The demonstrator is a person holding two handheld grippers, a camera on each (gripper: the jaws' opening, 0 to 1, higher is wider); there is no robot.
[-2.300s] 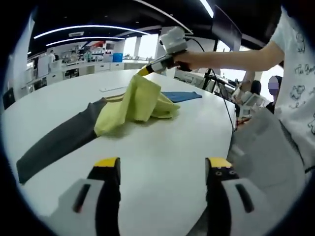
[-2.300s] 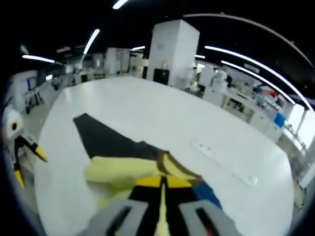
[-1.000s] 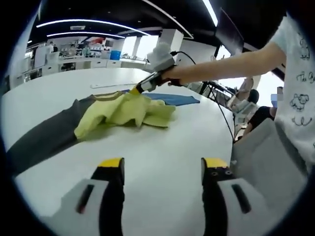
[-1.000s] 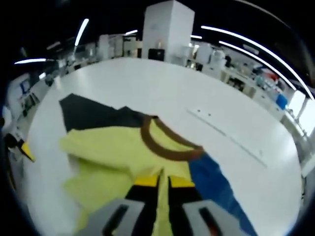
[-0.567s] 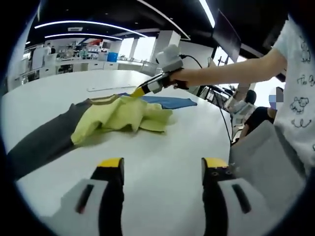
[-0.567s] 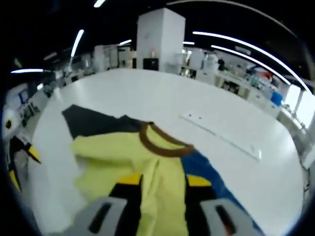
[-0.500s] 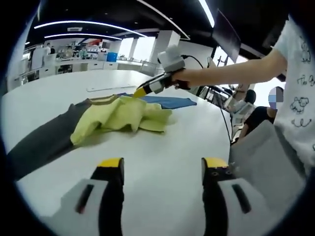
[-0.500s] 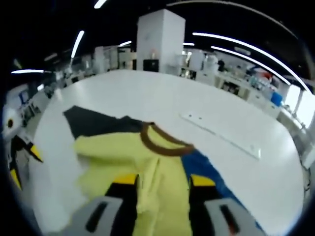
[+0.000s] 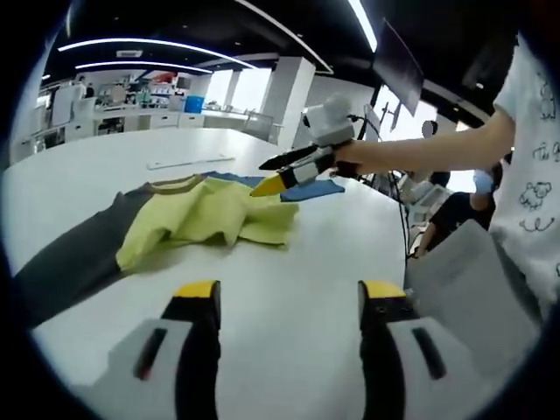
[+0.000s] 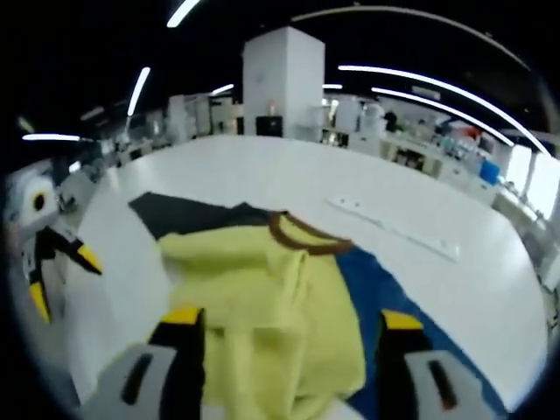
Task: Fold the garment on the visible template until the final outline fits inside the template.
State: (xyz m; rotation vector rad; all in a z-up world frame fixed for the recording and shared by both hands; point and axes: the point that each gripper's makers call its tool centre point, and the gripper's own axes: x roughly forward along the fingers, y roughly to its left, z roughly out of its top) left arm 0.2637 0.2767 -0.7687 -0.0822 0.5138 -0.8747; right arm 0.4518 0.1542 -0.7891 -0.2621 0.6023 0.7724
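Observation:
A yellow garment (image 9: 206,219) with a brown collar (image 10: 306,236) lies crumpled on the white table, across a dark grey flat sheet (image 9: 61,267) and a blue one (image 9: 306,188). My right gripper (image 10: 292,319) is open just above the garment's near part, with cloth showing between its jaws but not held. In the left gripper view the right gripper (image 9: 269,175) hovers open over the garment's right edge, held by a hand. My left gripper (image 9: 289,293) is open over bare table, short of the garment, with nothing between its fingers. In the right gripper view, the left gripper (image 10: 61,278) stands at the left edge.
A narrow white strip (image 10: 394,227) lies on the table (image 9: 289,254) beyond the garment. A person in a white printed shirt (image 9: 534,175) stands at the table's right edge, with a grey seat back (image 9: 472,289) beside. Desks and shelving stand far behind.
My right gripper has opened and let go of the yellow garment, then drawn back a little. The garment has dropped flatter onto the sheets. The left gripper has stayed put.

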